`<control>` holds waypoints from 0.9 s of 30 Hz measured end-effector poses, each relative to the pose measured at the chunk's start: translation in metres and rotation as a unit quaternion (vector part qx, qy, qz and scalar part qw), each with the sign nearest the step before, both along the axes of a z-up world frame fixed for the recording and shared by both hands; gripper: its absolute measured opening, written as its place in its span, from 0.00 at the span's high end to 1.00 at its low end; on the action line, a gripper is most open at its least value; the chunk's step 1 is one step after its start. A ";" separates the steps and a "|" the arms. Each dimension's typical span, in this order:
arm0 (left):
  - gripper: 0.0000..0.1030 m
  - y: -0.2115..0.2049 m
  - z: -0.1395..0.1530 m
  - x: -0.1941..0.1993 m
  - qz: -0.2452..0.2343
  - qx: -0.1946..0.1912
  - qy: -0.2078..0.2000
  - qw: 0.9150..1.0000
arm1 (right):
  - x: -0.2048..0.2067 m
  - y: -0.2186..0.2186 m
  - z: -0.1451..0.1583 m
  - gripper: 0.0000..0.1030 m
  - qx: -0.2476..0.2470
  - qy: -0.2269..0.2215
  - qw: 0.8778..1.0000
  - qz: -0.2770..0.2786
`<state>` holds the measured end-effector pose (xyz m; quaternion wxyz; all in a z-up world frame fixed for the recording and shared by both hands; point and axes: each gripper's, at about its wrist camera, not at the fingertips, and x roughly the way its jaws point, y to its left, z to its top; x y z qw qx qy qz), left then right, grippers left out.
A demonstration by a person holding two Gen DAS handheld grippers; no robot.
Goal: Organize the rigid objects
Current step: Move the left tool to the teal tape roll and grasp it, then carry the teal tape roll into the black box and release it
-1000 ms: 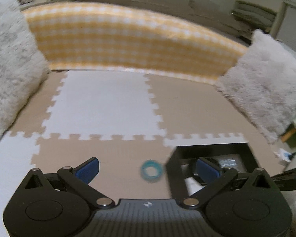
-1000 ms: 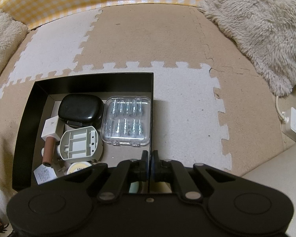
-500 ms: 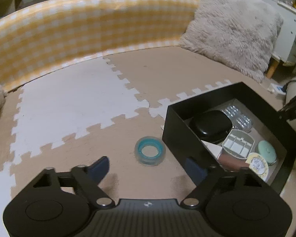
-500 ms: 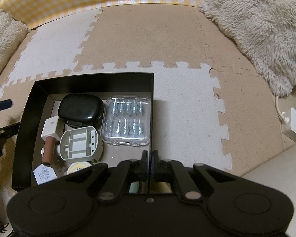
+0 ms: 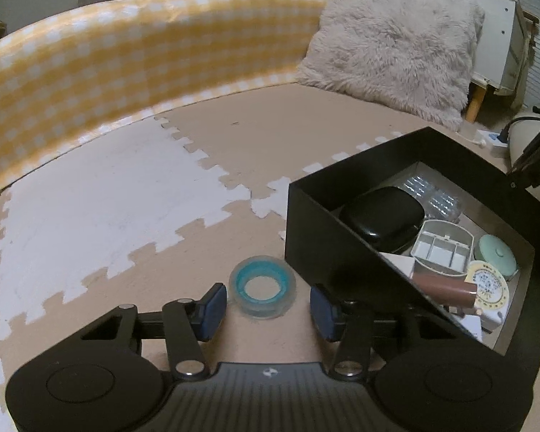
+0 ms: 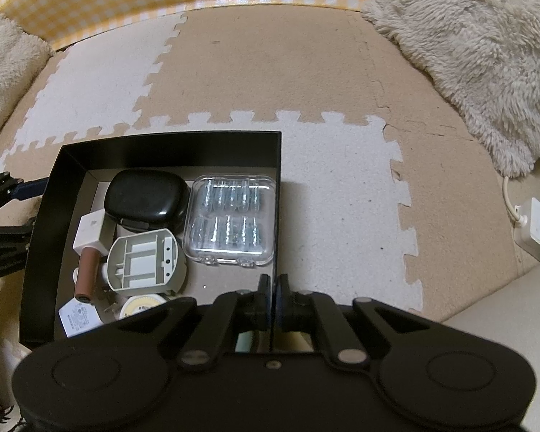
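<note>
A clear tape roll with a teal core (image 5: 262, 286) lies flat on the foam mat, just left of the black box (image 5: 324, 237). My left gripper (image 5: 268, 311) sits low over it, one blue pad on each side. Its jaws are closing and the pads do not press on the roll. My right gripper (image 6: 273, 293) is shut on the box's right wall (image 6: 278, 198). Inside the box are a black case (image 6: 145, 198), a clear plastic case (image 6: 230, 219), a grey divided tray (image 6: 144, 261), a brown tube (image 6: 86, 273) and a mint round lid (image 5: 496, 253).
A yellow checked bumper (image 5: 126, 64) curves along the back of the tan and white puzzle mat (image 6: 270, 72). Fluffy cushions (image 6: 468, 46) lie at the right and far left. A white power strip (image 6: 536, 230) with its cord sits at the right edge.
My left gripper has dropped toward the mat, rolled, and narrowed its jaws around the tape roll, which now sits between the pads. The right gripper and the box have not moved.
</note>
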<state>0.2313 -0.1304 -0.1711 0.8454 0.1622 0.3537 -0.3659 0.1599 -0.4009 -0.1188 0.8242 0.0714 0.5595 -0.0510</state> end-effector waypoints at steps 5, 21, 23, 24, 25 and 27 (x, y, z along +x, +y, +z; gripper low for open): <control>0.60 0.002 -0.002 0.003 0.005 -0.001 0.004 1.000 | 0.000 0.000 0.000 0.97 0.000 0.000 1.000 0.000; 0.53 0.015 0.005 -0.013 -0.005 0.059 0.018 0.998 | 0.000 0.000 -0.001 0.96 -0.001 0.001 1.000 0.002; 0.53 0.013 0.003 -0.011 0.000 0.054 0.019 0.998 | 0.000 0.000 -0.001 0.96 0.000 0.001 1.000 0.002; 0.53 0.012 0.002 -0.009 0.004 0.051 0.020 0.998 | 0.000 0.000 -0.001 0.96 0.000 0.001 1.000 0.001; 0.53 0.012 0.001 -0.008 0.009 0.047 0.021 0.999 | 0.000 0.001 -0.001 0.97 0.000 0.001 1.000 0.001; 0.54 0.012 0.000 -0.004 0.017 0.038 0.027 0.999 | 0.000 0.001 -0.001 0.97 -0.002 0.001 1.000 0.002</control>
